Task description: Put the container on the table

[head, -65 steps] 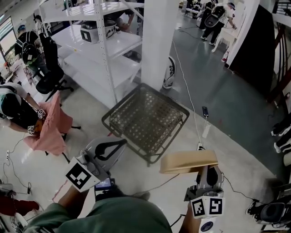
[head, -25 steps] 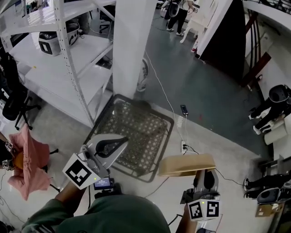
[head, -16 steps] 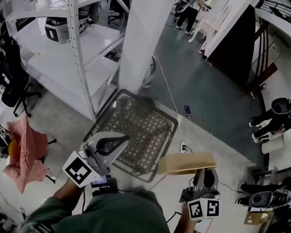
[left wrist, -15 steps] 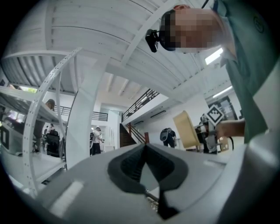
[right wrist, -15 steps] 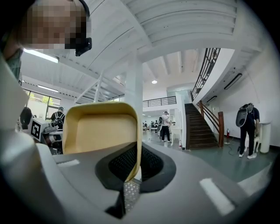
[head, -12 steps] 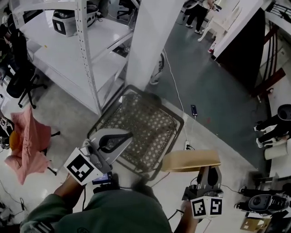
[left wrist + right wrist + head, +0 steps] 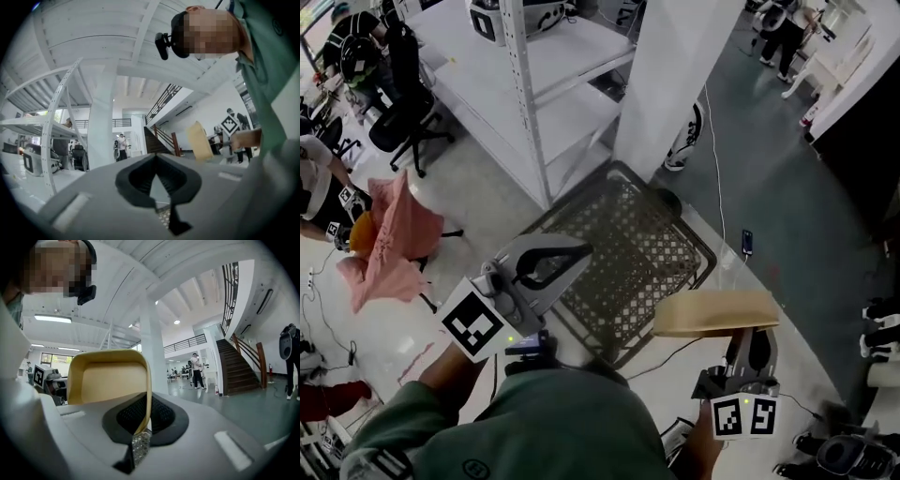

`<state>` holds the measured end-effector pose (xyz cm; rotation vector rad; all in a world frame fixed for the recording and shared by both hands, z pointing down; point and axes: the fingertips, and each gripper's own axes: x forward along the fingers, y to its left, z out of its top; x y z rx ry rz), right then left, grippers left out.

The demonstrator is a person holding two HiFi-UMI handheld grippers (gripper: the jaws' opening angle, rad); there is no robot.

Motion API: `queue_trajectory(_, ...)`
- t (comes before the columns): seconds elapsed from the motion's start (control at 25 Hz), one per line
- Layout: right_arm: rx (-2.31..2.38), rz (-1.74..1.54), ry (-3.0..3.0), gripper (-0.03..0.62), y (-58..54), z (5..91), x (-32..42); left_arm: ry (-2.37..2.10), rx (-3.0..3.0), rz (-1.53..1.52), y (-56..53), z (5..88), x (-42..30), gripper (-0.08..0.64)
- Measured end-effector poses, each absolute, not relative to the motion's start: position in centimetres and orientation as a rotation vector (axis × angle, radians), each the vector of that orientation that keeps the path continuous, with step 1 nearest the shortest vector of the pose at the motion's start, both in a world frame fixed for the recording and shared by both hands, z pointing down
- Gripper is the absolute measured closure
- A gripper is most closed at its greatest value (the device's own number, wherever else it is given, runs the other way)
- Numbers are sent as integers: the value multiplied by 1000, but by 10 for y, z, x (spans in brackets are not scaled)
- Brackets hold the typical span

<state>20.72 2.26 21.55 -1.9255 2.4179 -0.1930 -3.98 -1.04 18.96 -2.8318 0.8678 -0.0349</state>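
Since half a second ago the scene is sliding in head view: the container [image 7: 717,314] is sitting a bit further right and higher in frame, and the wire basket [image 7: 623,248] is shifting up-right with it. Container is tan, shallow, and hanging in the air over the pale floor [image 7: 825,366], just right of the basket and not resting on any surface. Right gripper [image 7: 748,339] is pinching it from below. In right gripper view the jaws are clamping down on the thin side wall of the container [image 7: 108,380] and the open cavity is facing the camera. Left gripper [image 7: 581,251] is hovering over the basket's near-left edge, well apart from the container. In left gripper view its jaws [image 7: 156,157] are meeting at the tips with nothing between them. White pillar [image 7: 675,75] and white shelving [image 7: 534,84] are standing beyond the basket, with pink cloth [image 7: 389,239] draping at far left
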Motion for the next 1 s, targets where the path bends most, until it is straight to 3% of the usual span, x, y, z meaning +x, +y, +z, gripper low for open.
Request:
queue_trajectory(0.44, -1746, -255, 2469, 583, -10, 241, 290, 964, -2748, -145, -6, 184, 52, 561)
queue_trajectory(1.0, -1797, -270, 2449, 583, -25, 253, 276, 949, -2781, -116, -27, 194, 34, 561)
